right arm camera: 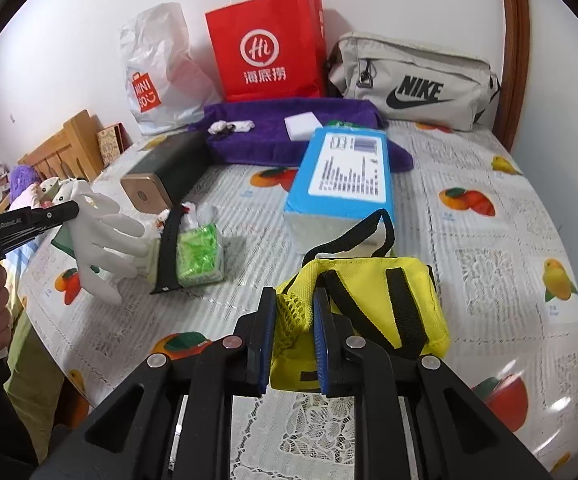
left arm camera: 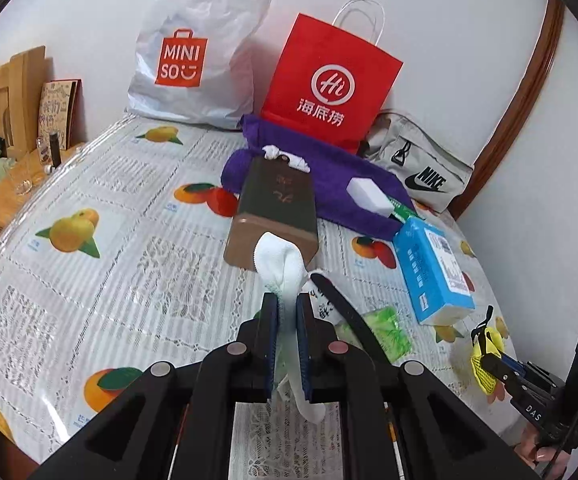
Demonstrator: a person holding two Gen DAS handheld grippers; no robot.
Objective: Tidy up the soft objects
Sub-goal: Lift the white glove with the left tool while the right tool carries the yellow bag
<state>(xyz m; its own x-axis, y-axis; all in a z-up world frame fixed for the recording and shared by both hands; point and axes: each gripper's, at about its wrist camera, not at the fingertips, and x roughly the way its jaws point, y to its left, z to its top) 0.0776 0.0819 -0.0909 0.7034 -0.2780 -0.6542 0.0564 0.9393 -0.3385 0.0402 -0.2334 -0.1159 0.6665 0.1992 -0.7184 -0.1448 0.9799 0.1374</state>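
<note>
My left gripper (left arm camera: 287, 304) is shut on a white glove (left arm camera: 285, 264) and holds it above the table; the glove (right arm camera: 103, 236) also hangs at the left of the right wrist view. My right gripper (right arm camera: 295, 304) is shut on the mesh side of a small yellow bag (right arm camera: 373, 300) with black straps, near the table's front; the bag (left arm camera: 485, 354) shows at the right of the left wrist view. A purple towel (left arm camera: 329, 176) lies at the back with a white sponge (left arm camera: 371, 196) on it.
On the fruit-print tablecloth (left arm camera: 109, 240) lie a dark green box (left arm camera: 277, 216), a blue tissue pack (left arm camera: 433, 272), a green tissue packet (right arm camera: 199, 256) and a black strap (right arm camera: 169, 252). At the wall stand a red paper bag (left arm camera: 329, 84), a white Miniso bag (left arm camera: 197, 52) and a grey Nike pouch (right arm camera: 413, 80).
</note>
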